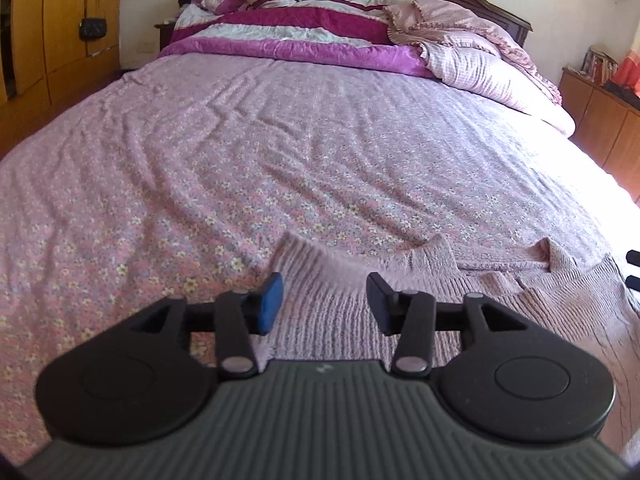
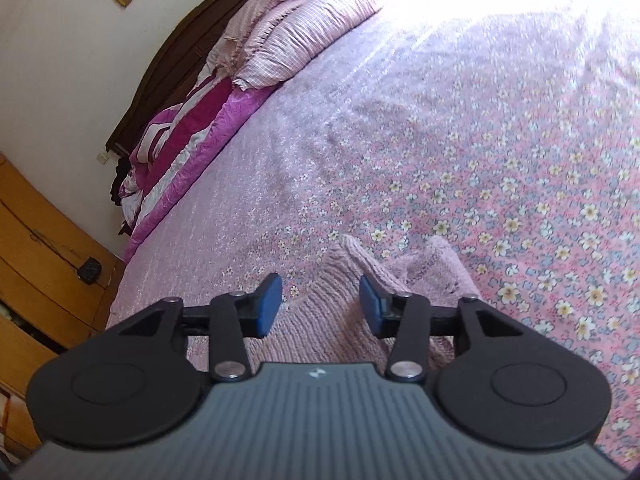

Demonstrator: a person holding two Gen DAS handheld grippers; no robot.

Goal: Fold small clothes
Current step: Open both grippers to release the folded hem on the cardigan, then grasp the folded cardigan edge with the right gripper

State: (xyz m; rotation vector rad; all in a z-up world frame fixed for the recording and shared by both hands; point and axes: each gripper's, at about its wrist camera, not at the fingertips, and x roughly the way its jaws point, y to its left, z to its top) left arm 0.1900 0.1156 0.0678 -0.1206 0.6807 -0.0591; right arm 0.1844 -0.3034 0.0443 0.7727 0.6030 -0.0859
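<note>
We see pale pink ribbed knit garment (image 1: 400, 300) spread on flowered bedsheet (image 1: 200, 184) | left gripper (image 1: 325, 300), right gripper (image 2: 318, 302) spread above it, pinching nothing | risk: loose knit snagging, bunching if we pinch one layer

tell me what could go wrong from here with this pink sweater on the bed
Both grippers' fingers stand open above the sweater, left gripper and right gripper, so nothing is held. The knit nearly matches the floral sheet, so a pinch might catch the sheet too. The far edge is bunched, so a fold might come out uneven.
</note>
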